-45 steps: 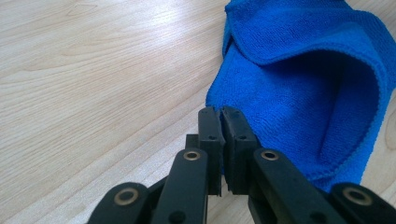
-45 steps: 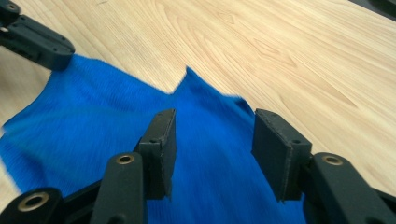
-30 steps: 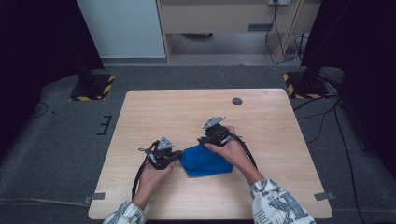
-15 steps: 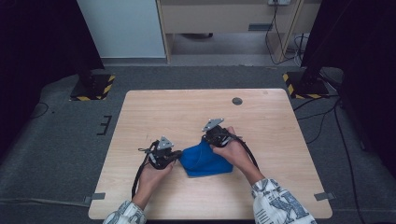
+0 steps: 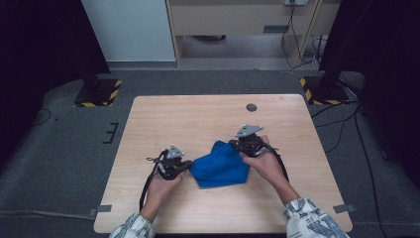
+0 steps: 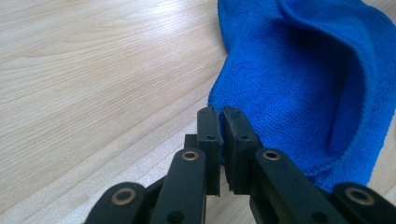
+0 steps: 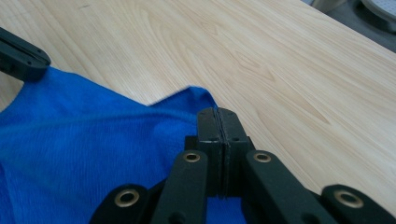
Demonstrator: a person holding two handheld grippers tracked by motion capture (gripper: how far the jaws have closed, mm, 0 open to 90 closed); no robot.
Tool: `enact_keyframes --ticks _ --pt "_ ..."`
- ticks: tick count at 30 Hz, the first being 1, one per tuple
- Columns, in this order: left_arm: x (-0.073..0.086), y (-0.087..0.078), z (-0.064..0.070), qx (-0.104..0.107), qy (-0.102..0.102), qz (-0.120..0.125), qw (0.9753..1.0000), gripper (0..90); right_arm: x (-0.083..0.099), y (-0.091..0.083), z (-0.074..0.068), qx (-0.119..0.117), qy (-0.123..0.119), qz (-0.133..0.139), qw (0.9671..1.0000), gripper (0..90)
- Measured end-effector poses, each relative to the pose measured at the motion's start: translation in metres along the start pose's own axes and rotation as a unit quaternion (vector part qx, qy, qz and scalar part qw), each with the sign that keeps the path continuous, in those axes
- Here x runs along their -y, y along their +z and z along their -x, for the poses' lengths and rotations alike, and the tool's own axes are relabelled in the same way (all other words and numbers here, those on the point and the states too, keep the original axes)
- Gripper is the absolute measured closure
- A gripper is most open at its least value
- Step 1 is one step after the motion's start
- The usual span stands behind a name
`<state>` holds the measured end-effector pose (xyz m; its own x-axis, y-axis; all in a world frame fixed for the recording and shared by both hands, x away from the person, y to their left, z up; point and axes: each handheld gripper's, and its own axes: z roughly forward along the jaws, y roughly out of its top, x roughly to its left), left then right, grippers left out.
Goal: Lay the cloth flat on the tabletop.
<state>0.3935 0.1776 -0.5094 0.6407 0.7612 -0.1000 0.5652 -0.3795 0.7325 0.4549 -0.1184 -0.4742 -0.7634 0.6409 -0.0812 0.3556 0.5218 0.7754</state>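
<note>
Looking down from the high view, one blue cloth (image 5: 219, 165) now rises higher between two grippers than before, lifted by the right gripper (image 5: 241, 145). Left gripper view: left gripper (image 6: 222, 116) jaws pinch its edge. Right gripper view: jaws pressed together on cloth over the wooden table (image 7: 280, 70).

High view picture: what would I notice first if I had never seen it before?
The bright blue cloth jumps out, bunched near the front middle of the pale wooden table. The left gripper pinches its left edge and the right gripper pinches its far right corner. A small dark disc sits near the table's far edge.
</note>
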Motion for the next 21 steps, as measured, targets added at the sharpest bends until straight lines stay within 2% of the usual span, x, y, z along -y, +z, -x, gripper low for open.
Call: enact_keyframes --ticks 13,16,18,20,21 --pt "0.0 -0.001 -0.002 -0.001 -0.005 0.003 1.0 86.1 0.036 -0.037 0.027 0.029 0.045 0.023 0.9983 89.6" --pt "0.0 -0.001 -0.003 -0.001 -0.005 0.002 1.0 86.2 0.04 -0.04 0.03 0.034 0.048 0.025 0.998 89.6" --pt "0.0 -0.001 -0.003 0.0 -0.006 0.002 1.0 86.2 0.046 -0.043 0.033 0.038 0.063 0.031 0.9968 89.6" --pt "0.0 -0.001 -0.003 0.001 -0.006 0.004 1.0 86.3 0.047 -0.045 0.035 0.039 0.067 0.033 0.9965 89.6" --pt "0.0 -0.001 -0.003 0.001 -0.007 0.005 1.0 86.3 0.049 -0.047 0.037 0.05 0.067 0.034 0.9959 89.7"
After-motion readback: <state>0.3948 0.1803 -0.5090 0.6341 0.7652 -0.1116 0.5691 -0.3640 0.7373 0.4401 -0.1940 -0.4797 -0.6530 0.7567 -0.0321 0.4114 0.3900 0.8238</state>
